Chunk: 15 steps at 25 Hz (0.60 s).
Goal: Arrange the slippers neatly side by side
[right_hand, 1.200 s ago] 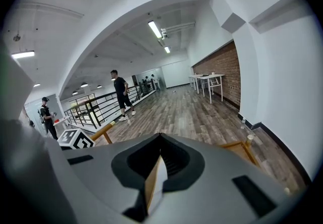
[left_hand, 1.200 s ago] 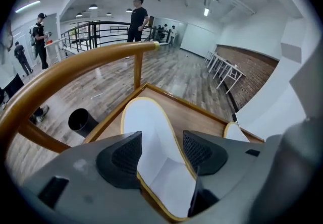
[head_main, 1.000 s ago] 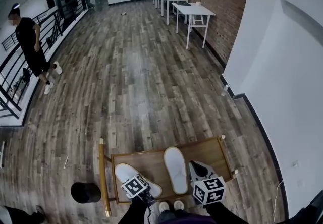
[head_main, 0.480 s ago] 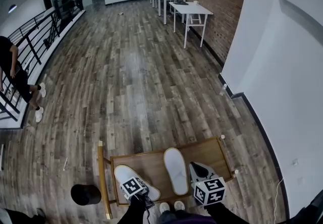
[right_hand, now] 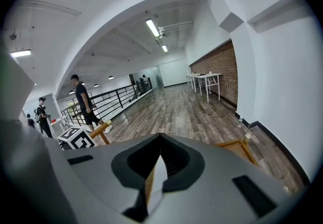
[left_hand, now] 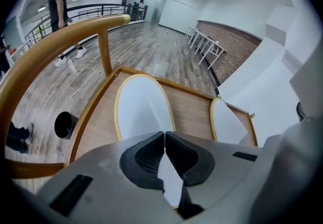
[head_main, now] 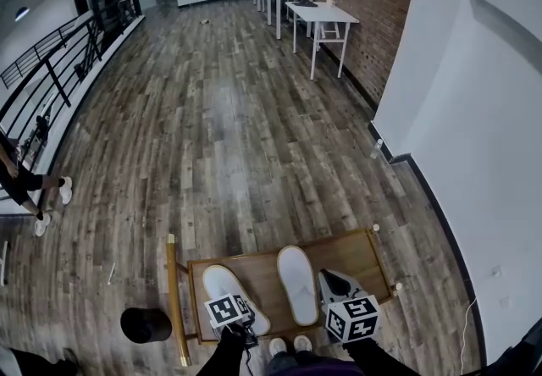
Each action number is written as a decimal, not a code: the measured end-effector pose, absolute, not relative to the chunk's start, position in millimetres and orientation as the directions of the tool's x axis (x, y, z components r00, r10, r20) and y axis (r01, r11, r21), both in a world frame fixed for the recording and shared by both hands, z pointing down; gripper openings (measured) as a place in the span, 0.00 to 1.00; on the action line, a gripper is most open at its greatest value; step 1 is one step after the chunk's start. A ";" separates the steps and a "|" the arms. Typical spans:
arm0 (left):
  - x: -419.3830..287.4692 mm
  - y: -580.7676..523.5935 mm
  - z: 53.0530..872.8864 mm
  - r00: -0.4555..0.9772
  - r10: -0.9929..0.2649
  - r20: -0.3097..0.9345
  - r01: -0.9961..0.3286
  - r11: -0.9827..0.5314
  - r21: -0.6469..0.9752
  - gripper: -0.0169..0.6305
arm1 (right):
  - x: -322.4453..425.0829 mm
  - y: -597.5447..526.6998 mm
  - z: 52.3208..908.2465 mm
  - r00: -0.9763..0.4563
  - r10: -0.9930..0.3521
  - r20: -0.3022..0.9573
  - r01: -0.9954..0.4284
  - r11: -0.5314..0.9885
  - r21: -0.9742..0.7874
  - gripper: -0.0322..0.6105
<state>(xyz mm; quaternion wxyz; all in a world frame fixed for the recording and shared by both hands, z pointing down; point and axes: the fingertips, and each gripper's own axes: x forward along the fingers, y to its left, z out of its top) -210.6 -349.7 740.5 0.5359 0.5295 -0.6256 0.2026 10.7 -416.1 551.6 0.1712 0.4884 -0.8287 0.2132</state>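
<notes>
Left slipper (head_main: pixel 222 282) has swung a little on the tray (head_main: pixel 254 274) since a second ago. Its far end now sits further from the gold rail (head_main: pixel 173 290) and its line runs closer to that of the right slipper (head_main: pixel 296 284), though it is still skewed. The two are apart, with bare wood between them, and the right slipper lies almost straight along the tray's middle.

The left gripper (left_hand: pixel 165 136) points steeply down over the left slipper's near end. Its jaws have just been closing and the tips now meet. The slipper's white fills the slot behind the tips, so it looks pinched at that end. The right gripper (right_hand: pixel 160 140) has not budged. It rests low over the tray's right part, just beside the right slipper, with its jaws together and nothing caught in them.

The tray stands on the plank floor (head_main: pixel 220 129), with a black cup (head_main: pixel 146 325) on the floor beside its left corner. The person (head_main: pixel 25 186) who stood by the railing (head_main: pixel 59 69) has walked toward us, and only the legs show at the left edge now. White tables (head_main: pixel 318 14) line the brick wall (head_main: pixel 373 23) far off, and a white wall (head_main: pixel 474 137) runs along the right.
</notes>
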 end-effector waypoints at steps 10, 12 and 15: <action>-162.1 -369.9 732.8 0.277 -0.422 0.863 -0.890 0.227 0.396 0.04 | 14.1 -416.5 552.7 -0.445 -0.747 0.494 -0.893 0.410 -0.186 0.05; -154.2 -372.9 732.3 0.298 -0.410 0.862 -0.887 0.213 0.409 0.04 | 16.3 -416.6 552.6 -0.437 -0.751 0.496 -0.897 0.401 -0.184 0.05; -144.9 -375.8 732.4 0.313 -0.384 0.869 -0.908 0.148 0.392 0.04 | 19.3 -416.2 553.5 -0.427 -0.755 0.498 -0.903 0.389 -0.185 0.05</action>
